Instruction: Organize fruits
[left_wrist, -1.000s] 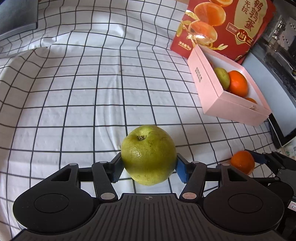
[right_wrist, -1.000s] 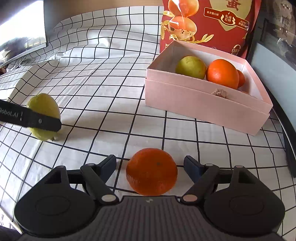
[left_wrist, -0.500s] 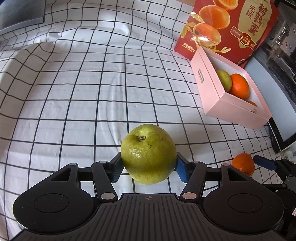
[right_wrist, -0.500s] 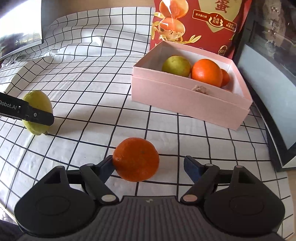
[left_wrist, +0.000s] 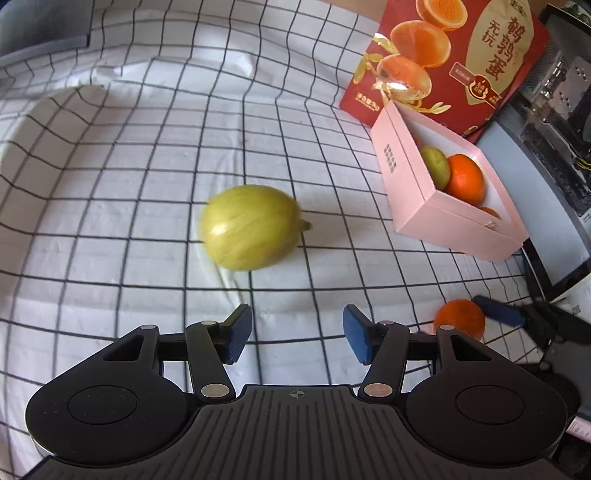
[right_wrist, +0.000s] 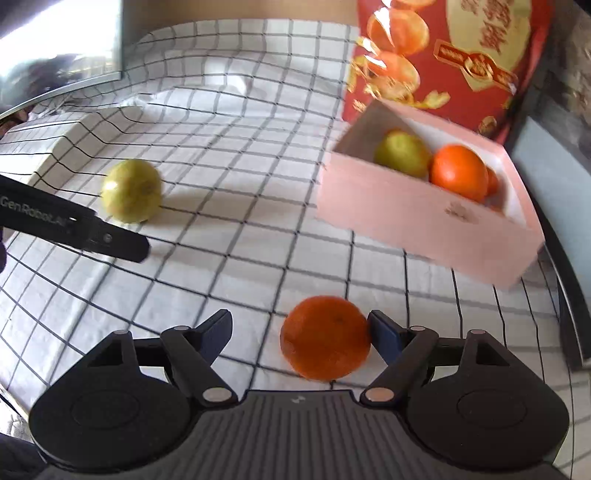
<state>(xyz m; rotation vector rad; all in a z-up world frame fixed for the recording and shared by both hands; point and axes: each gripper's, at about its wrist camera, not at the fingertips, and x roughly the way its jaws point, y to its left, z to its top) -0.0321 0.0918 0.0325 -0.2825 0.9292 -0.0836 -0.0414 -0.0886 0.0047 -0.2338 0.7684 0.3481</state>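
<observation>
Green pears: two (left_wrist: 250, 227) (left_wrist: 436, 166). Oranges: three visible (right_wrist: 325, 338) (right_wrist: 460, 176) (right_wrist: 492, 181). Pink box (right_wrist: 406, 214): one.

Left gripper (left_wrist: 297, 334) angled down at the cloth, jaws closing on nothing, blue pads (left_wrist: 239, 332) bare and well apart. Right gripper (right_wrist: 301, 338) likewise tilted down, jaws wide, one blue pad (right_wrist: 384, 336) touching the orange (right_wrist: 325, 338), the other pad clear of it.
</observation>
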